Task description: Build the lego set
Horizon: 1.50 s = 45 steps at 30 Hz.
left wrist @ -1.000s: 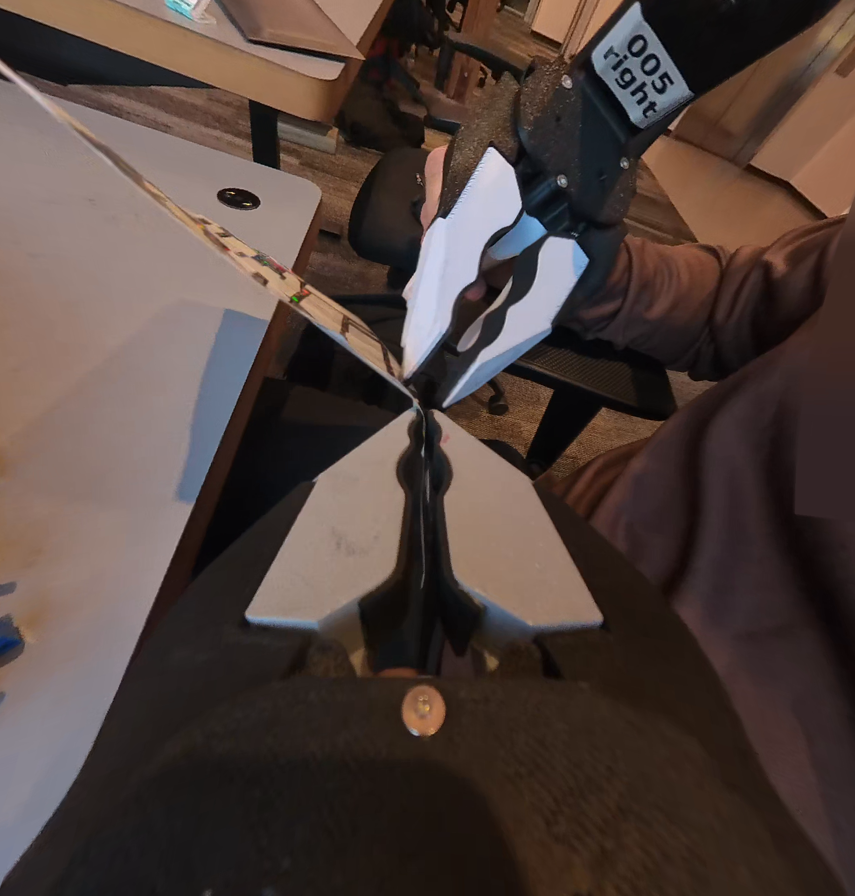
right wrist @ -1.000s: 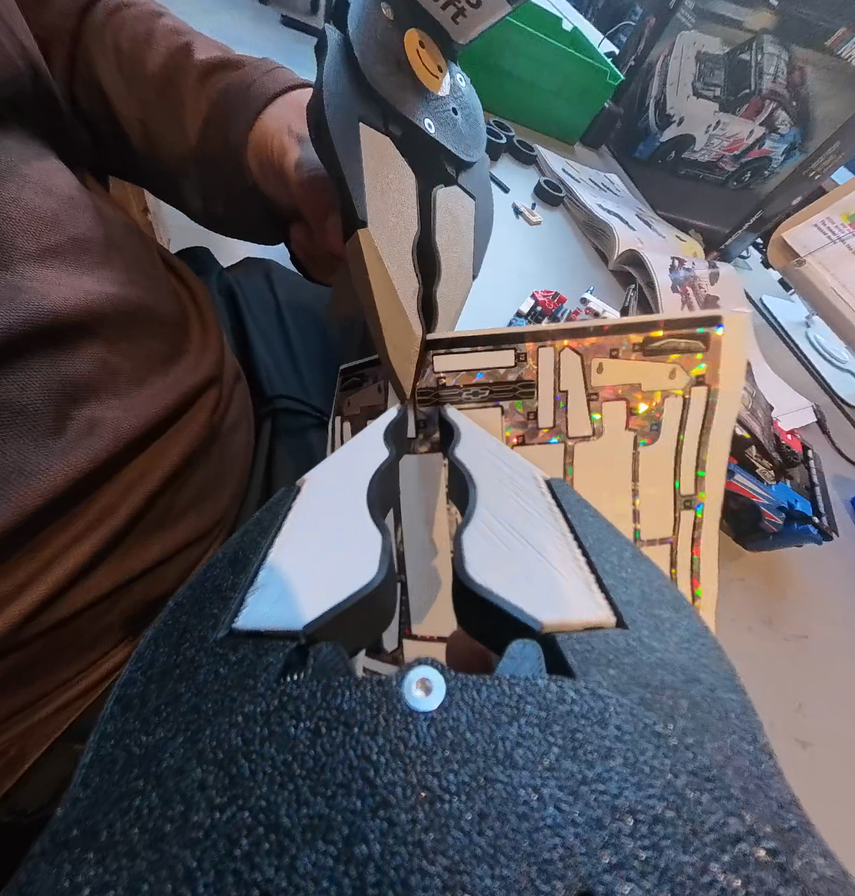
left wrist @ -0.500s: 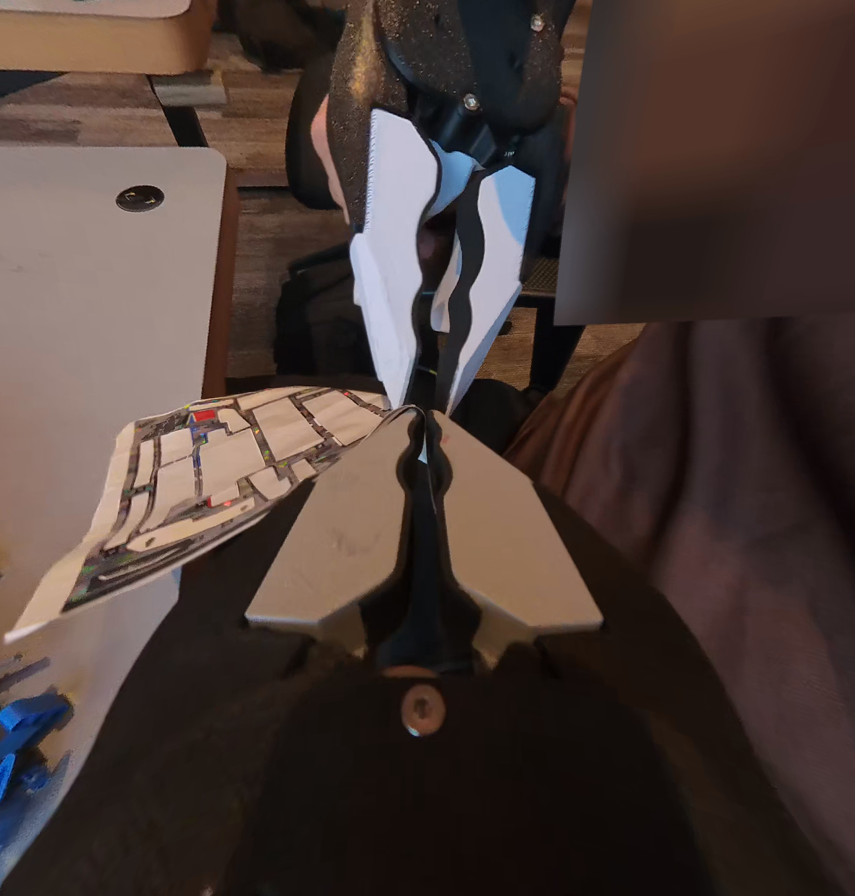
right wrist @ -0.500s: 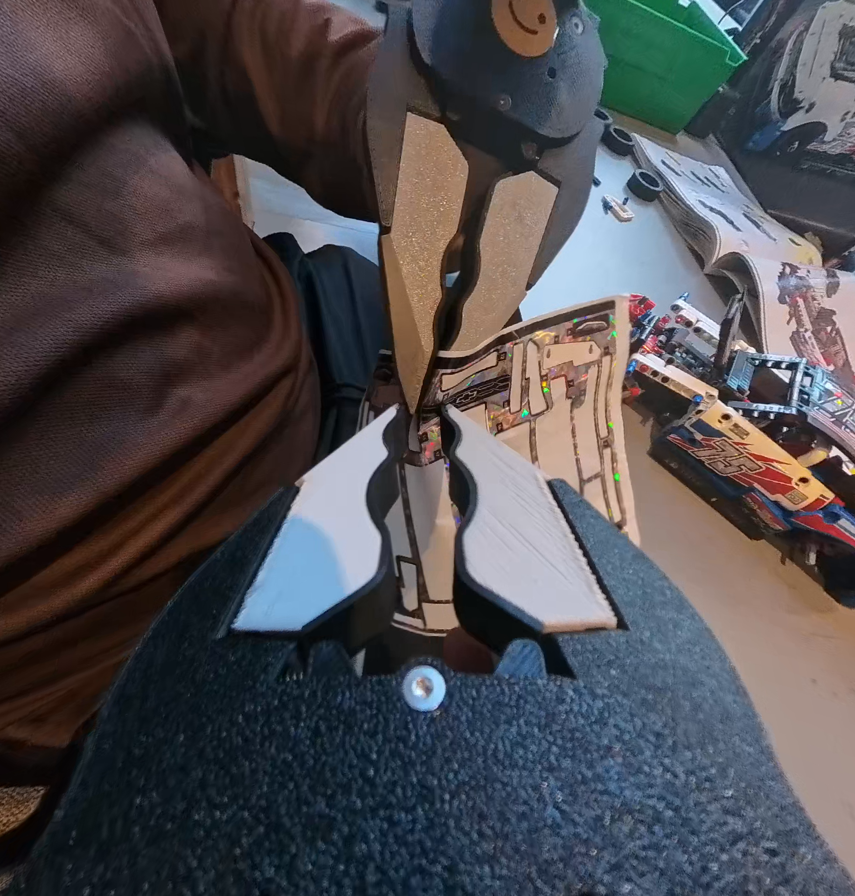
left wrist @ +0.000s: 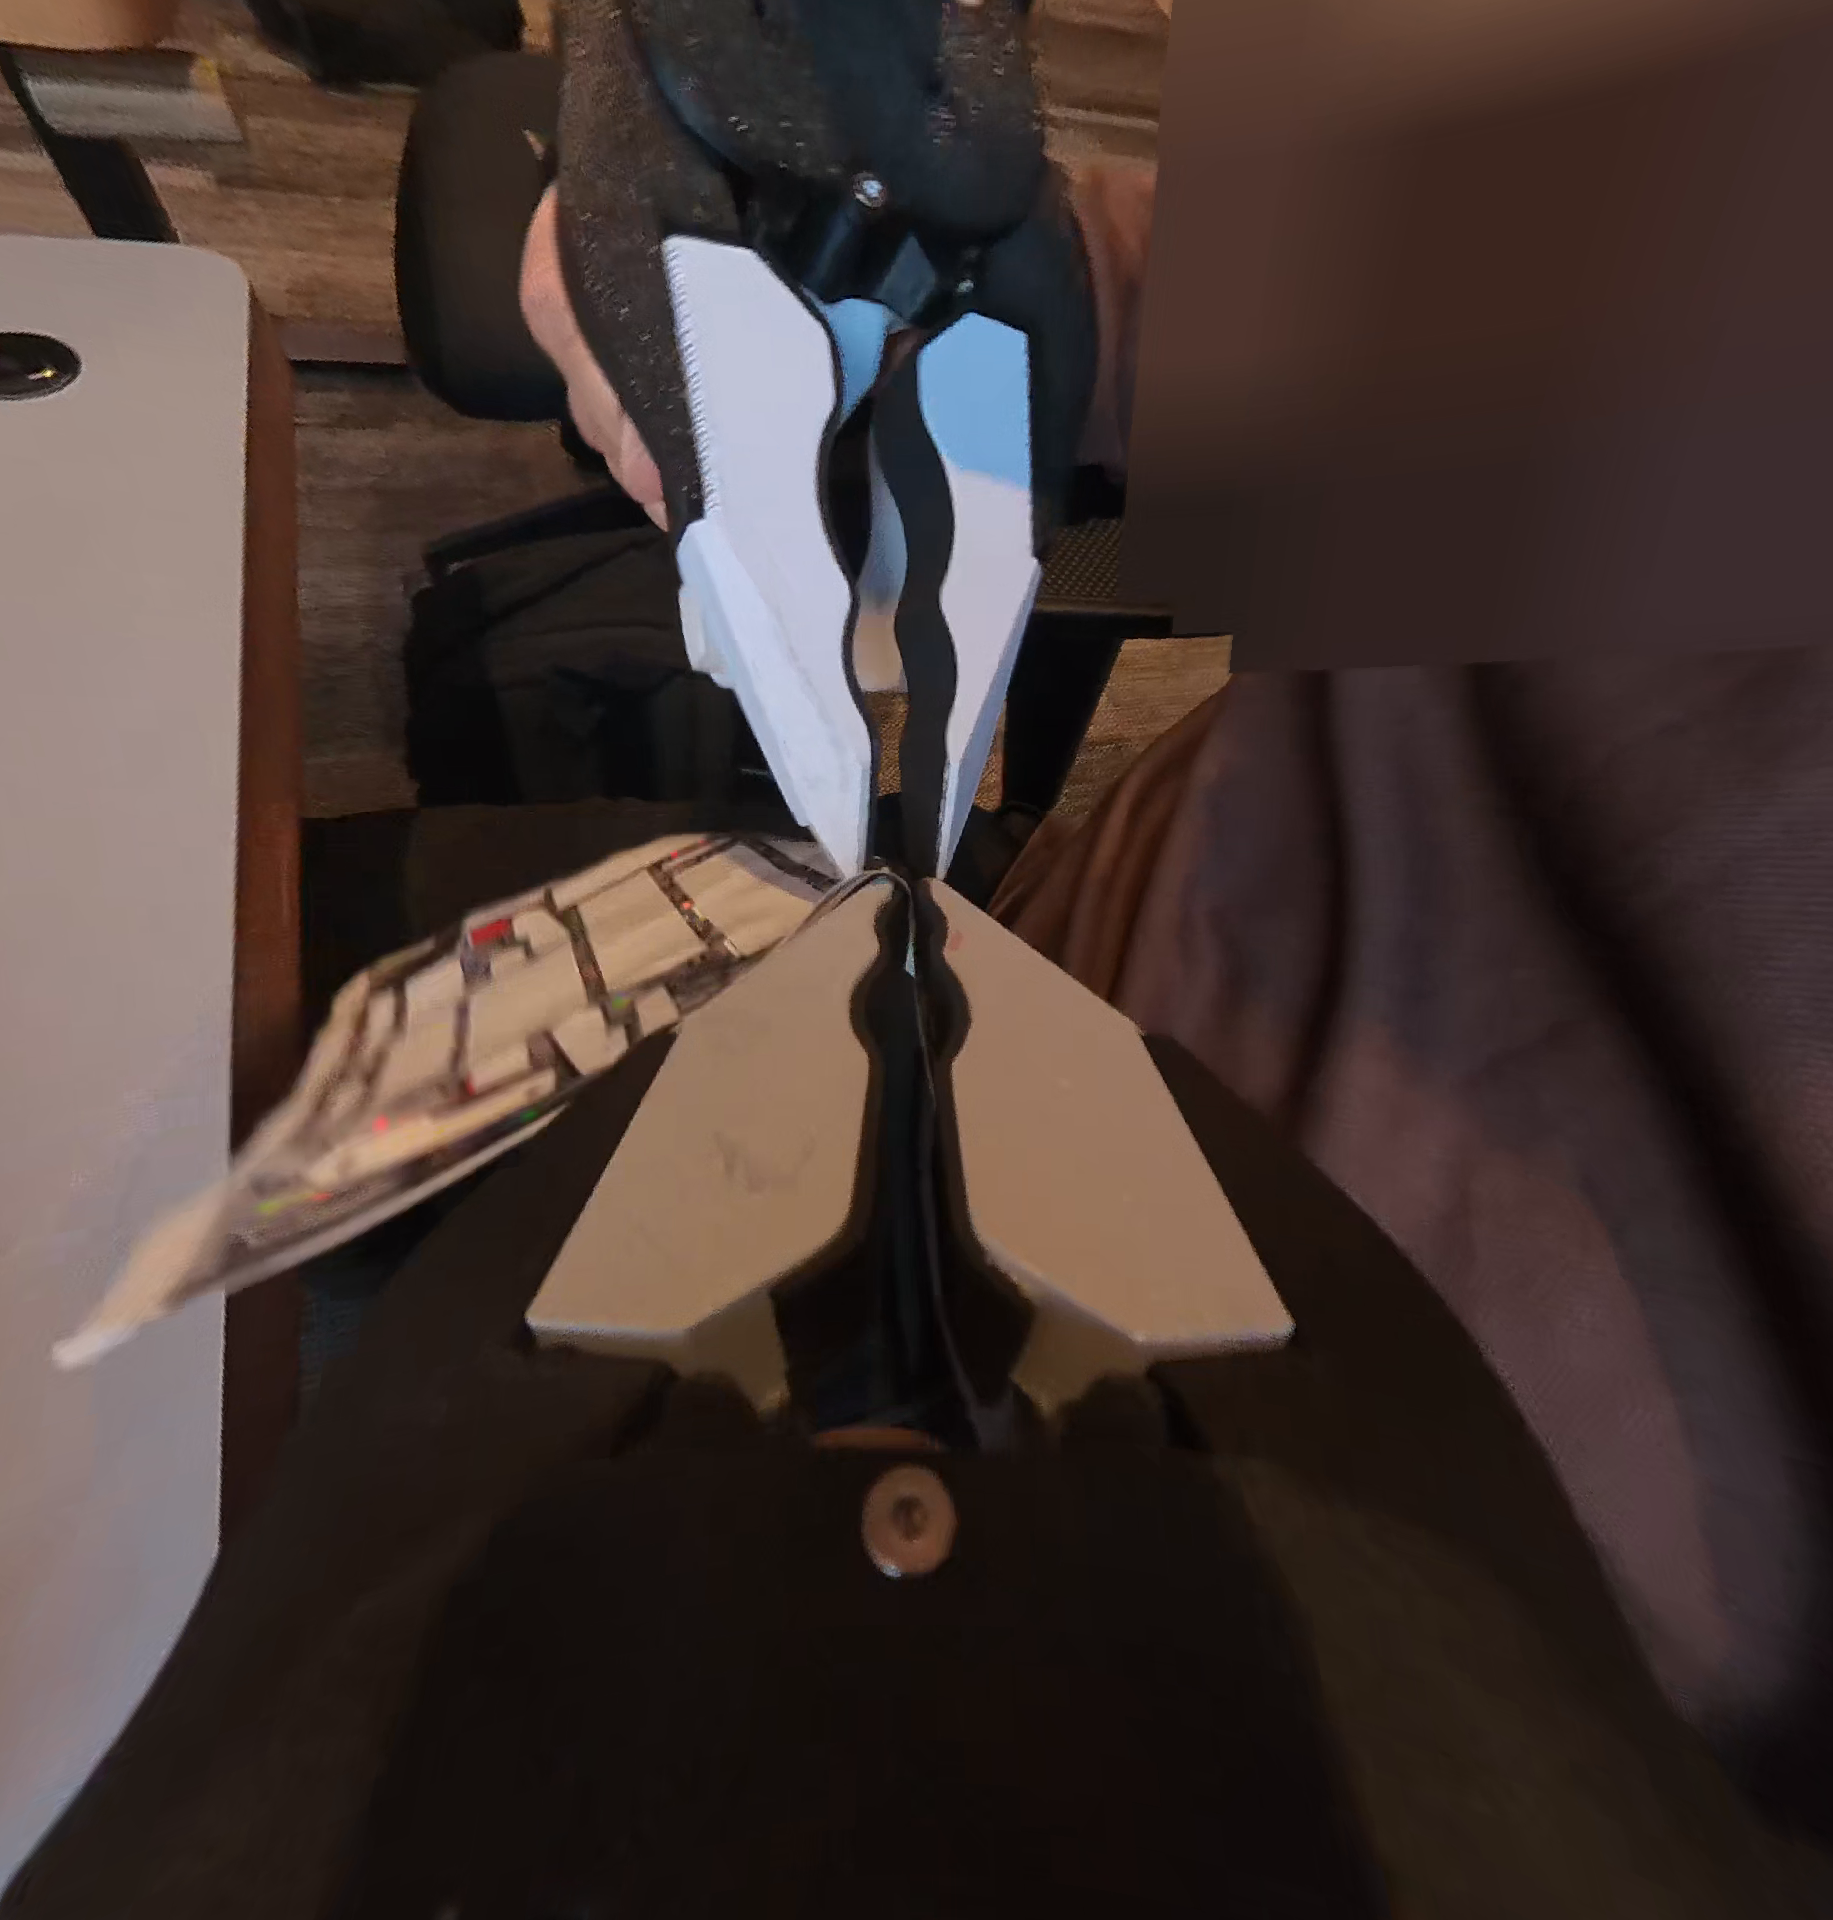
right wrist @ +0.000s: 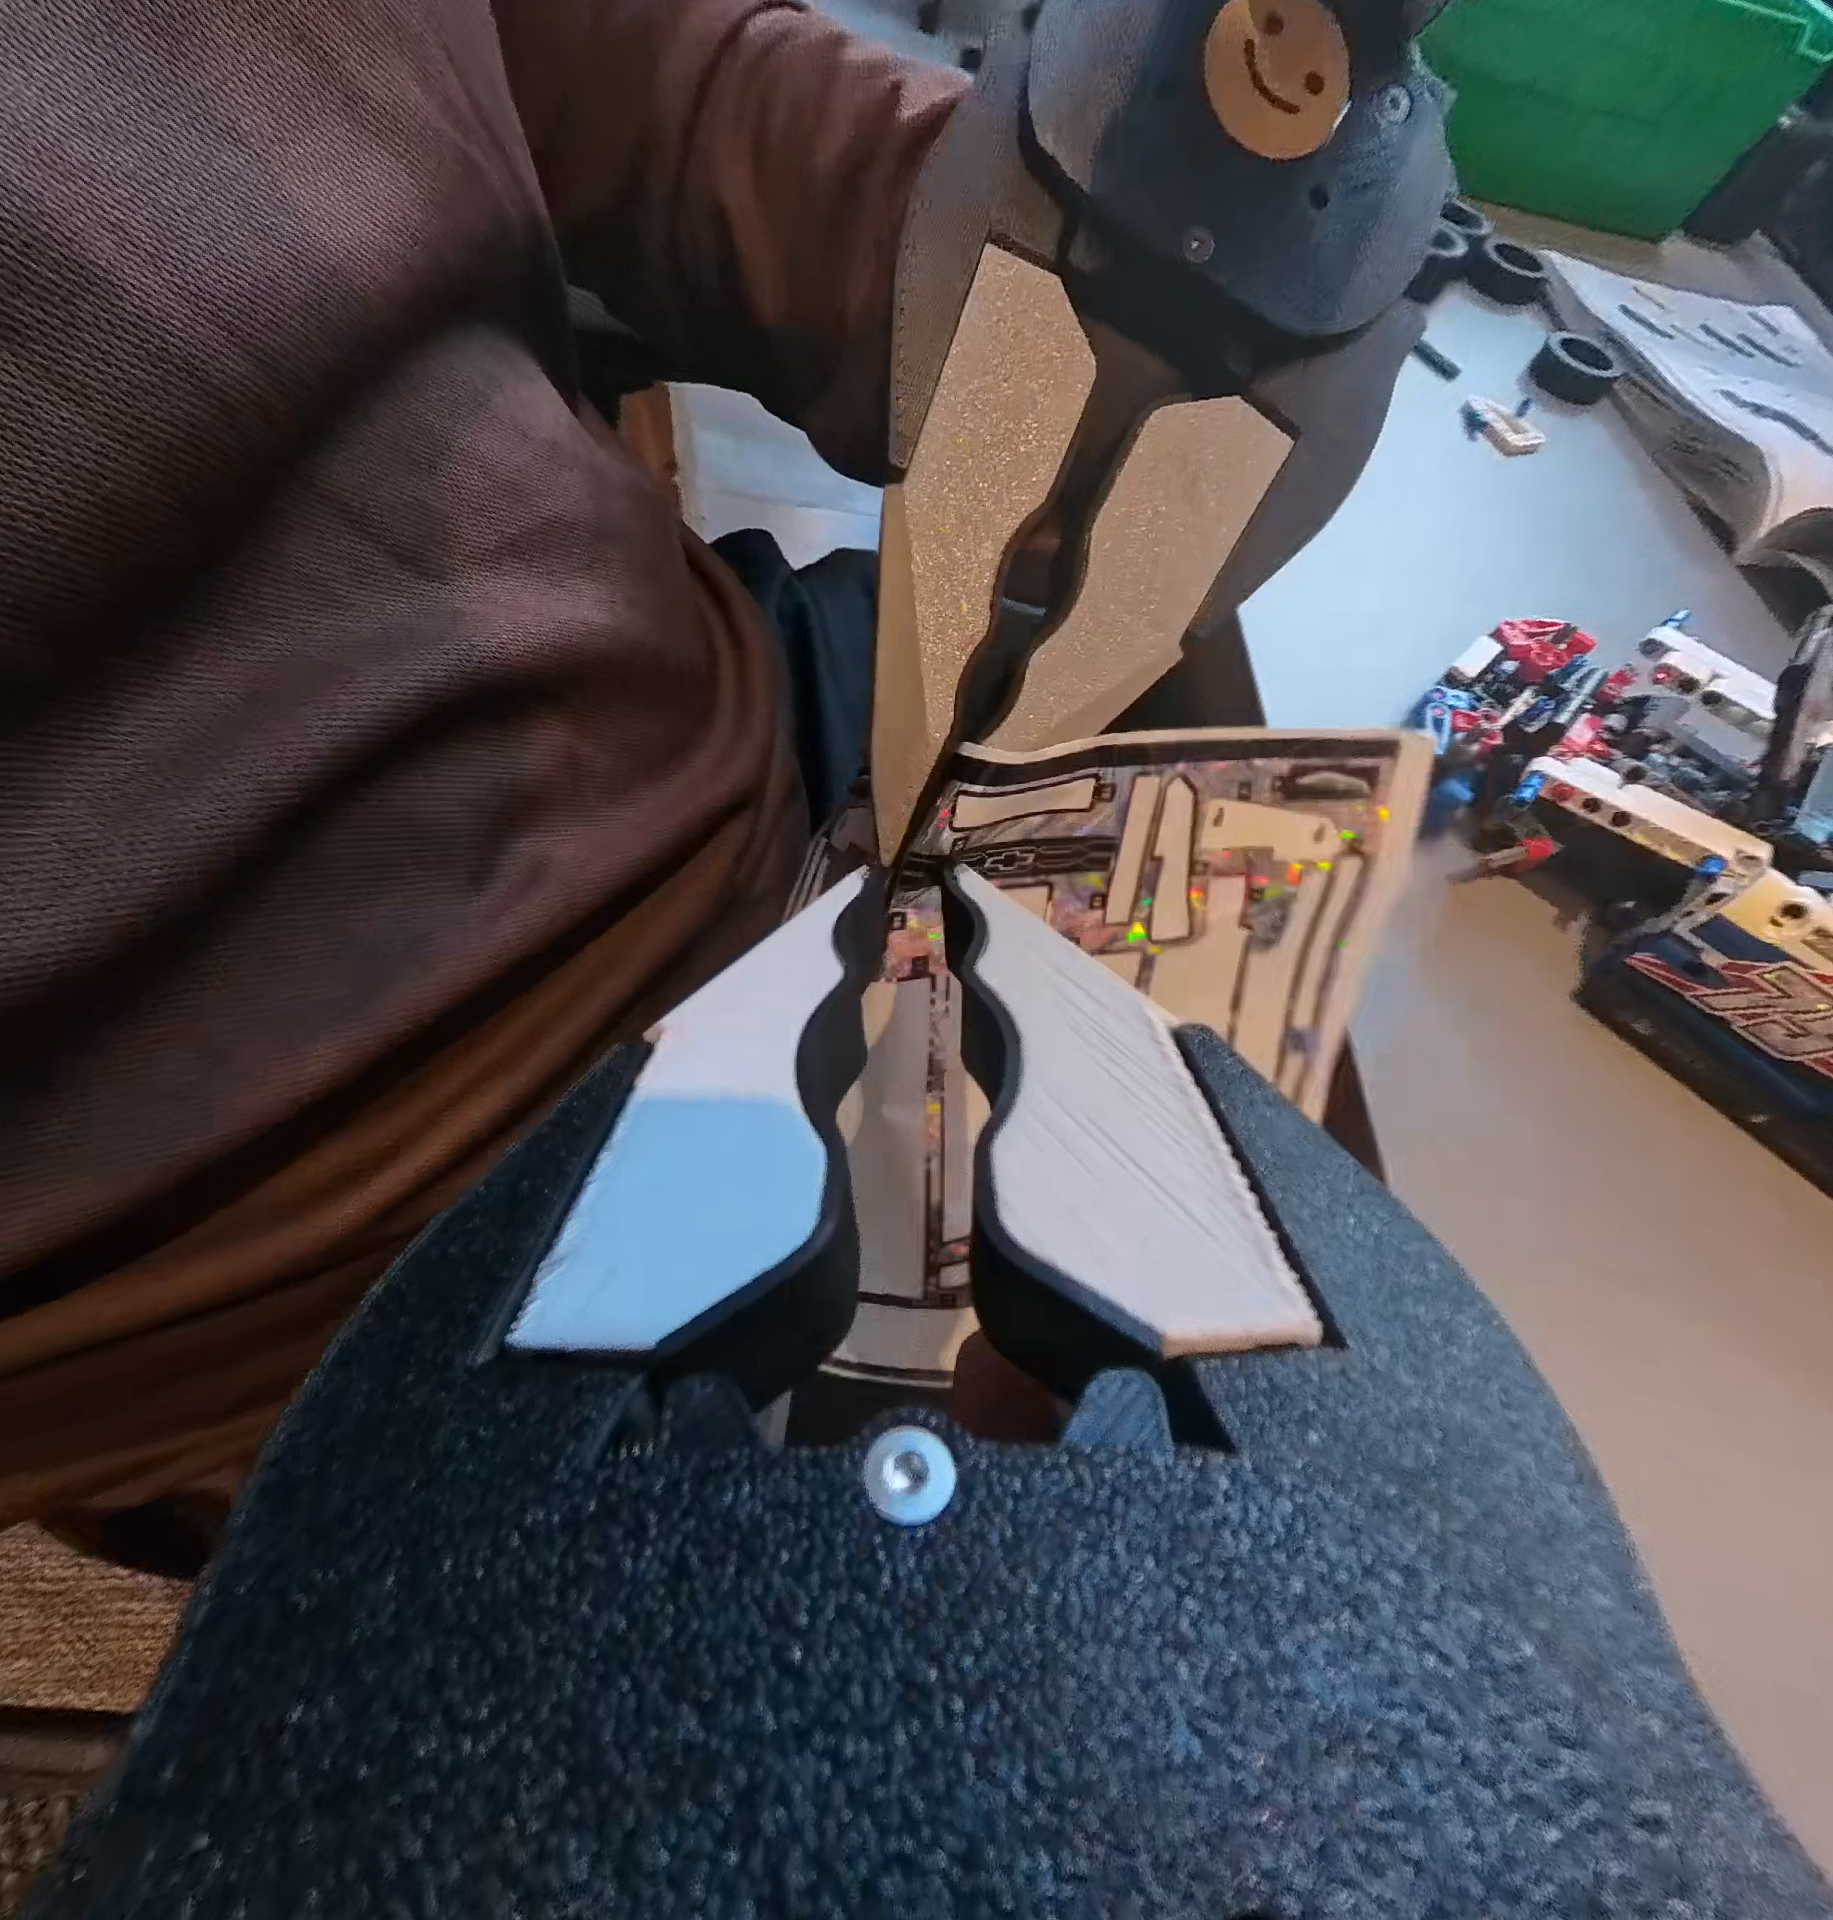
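Note:
A glittery sticker sheet [left wrist: 538, 1018] with several pale cut-out shapes hangs in the air off the table's edge, in front of the person's body. My left gripper [left wrist: 910, 888] is shut on the sheet's near corner. It also shows in the right wrist view [right wrist: 896, 842], coming down from above onto the sheet [right wrist: 1203, 883]. My right gripper [right wrist: 912, 894] stands tip to tip against it at the same corner, its jaws a narrow gap apart, with the sheet showing behind the gap. In the left wrist view the right gripper [left wrist: 896, 857] points down at the pinched corner.
A partly built red, white and blue lego car [right wrist: 1722, 935] sits on the pale table [right wrist: 1514, 1195]. An open instruction booklet [right wrist: 1743, 416], black tyres [right wrist: 1572, 364] and a green bin [right wrist: 1618, 104] lie farther back. The person's brown sleeve [right wrist: 320, 623] is close. An office chair [left wrist: 455, 229] stands behind.
The sheet has swung from edge-on to nearly flat in the left wrist view. Both grippers turned together toward the person's body, still meeting at the same corner.

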Tool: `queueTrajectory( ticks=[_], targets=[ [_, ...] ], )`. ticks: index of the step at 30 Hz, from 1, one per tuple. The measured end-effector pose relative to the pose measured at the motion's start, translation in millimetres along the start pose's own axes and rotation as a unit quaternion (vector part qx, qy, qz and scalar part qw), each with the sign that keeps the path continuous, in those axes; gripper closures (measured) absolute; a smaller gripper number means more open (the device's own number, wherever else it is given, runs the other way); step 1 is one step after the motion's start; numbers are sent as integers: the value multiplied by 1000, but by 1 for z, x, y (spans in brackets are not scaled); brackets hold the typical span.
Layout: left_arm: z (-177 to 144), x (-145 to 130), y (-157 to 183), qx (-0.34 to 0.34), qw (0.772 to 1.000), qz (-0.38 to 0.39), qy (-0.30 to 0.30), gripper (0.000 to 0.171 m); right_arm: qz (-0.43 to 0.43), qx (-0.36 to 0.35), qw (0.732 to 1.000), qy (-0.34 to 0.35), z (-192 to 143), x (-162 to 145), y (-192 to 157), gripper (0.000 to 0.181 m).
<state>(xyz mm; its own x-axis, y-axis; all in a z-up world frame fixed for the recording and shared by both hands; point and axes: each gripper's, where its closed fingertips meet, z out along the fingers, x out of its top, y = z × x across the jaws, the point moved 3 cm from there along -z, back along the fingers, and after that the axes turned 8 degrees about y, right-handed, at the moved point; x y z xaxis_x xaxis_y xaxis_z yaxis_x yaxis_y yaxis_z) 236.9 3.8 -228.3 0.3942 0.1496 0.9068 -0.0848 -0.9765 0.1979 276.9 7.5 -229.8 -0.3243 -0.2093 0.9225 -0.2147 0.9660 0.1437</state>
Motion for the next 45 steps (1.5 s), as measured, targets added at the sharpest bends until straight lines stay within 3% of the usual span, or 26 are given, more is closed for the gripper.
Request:
queueTrajectory(
  ticks=[8,15,21,24,30,34,41,45],
  targets=[
    [-5,5,-1,13,1000,1,9,171,26,0,999,23,-2,5,4,174],
    [-8,15,3,44,998,32,11,171,100,33,992,73,-7,12,6,177],
    [-18,17,-15,118,991,-57,-24,171,-9,-98,995,0,-3,13,23,178],
    [-21,16,-18,130,986,-99,-34,171,-36,-127,991,-24,0,13,24,178],
    [-19,10,-20,154,981,-91,-73,171,1,-123,992,-30,6,6,26,179],
    [-21,12,-21,142,981,-120,-53,171,31,-114,993,-7,5,8,28,180],
    [-20,7,-21,136,982,-121,-52,171,163,-55,985,33,7,2,30,180],
    [-23,8,-24,143,980,-136,-38,171,120,-84,989,25,7,4,33,180]
  ],
)
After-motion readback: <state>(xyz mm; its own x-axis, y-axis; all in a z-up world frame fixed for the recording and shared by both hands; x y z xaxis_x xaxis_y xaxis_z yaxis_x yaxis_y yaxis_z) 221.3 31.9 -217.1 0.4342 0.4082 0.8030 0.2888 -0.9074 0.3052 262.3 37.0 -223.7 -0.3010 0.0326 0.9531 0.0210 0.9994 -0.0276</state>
